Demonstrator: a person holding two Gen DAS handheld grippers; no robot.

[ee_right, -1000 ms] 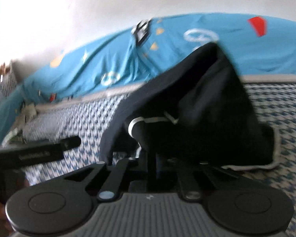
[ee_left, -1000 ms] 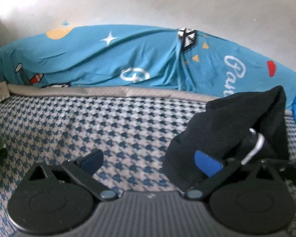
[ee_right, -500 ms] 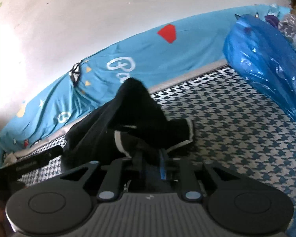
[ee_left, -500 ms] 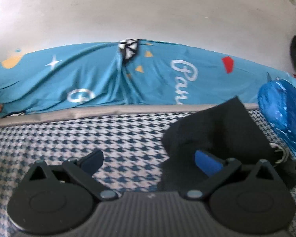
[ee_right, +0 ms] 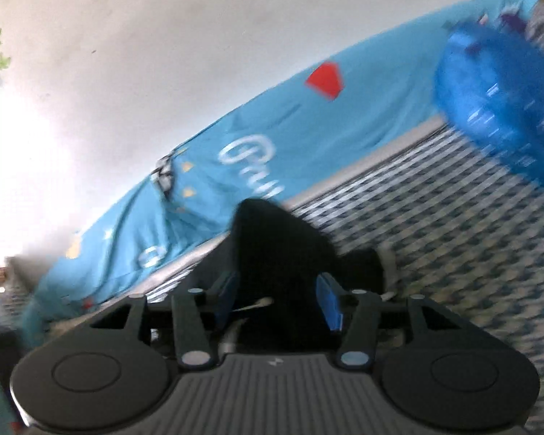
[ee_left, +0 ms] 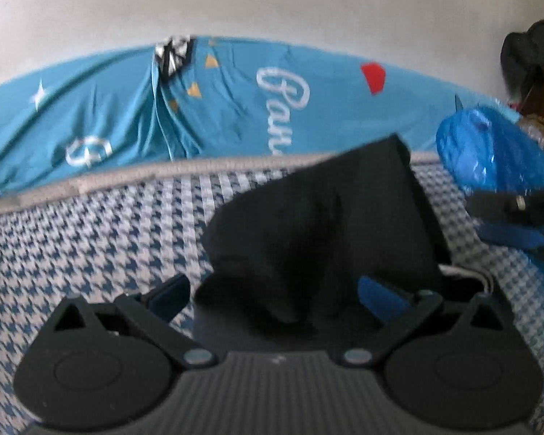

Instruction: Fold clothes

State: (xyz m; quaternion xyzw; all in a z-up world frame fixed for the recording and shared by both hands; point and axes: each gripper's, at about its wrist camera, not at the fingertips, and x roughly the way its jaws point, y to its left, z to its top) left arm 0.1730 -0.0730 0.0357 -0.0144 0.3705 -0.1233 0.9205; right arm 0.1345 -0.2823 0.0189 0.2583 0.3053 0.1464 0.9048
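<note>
Clothes: black garment (ee_left: 330, 232) lies in a bunched heap on the checked bed (ee_left: 90, 239), close to the blue printed sheet (ee_left: 127, 116) by the wall.
Place: it sits a little nearer the blue plastic bag (ee_left: 497, 156) than a second ago, when it hung higher in the air.
Right gripper (ee_right: 277, 299): its fingers (ee_right: 328, 301) were clenched on the black cloth a second ago. Now they are opening. The cloth is between them, but the pads do not seem to press it.
Left gripper (ee_left: 275, 293): its fingers (ee_left: 379, 297) stand wide apart, as they did before. The cloth lies between them, and they grasp nothing.
What changed: the garment has been let go and put down.
What it means: this piece looks done, or nearly done. It looks lumpy, so it may need a pat flat.
Next, I think: move both hands away and fetch more clothes.
</note>
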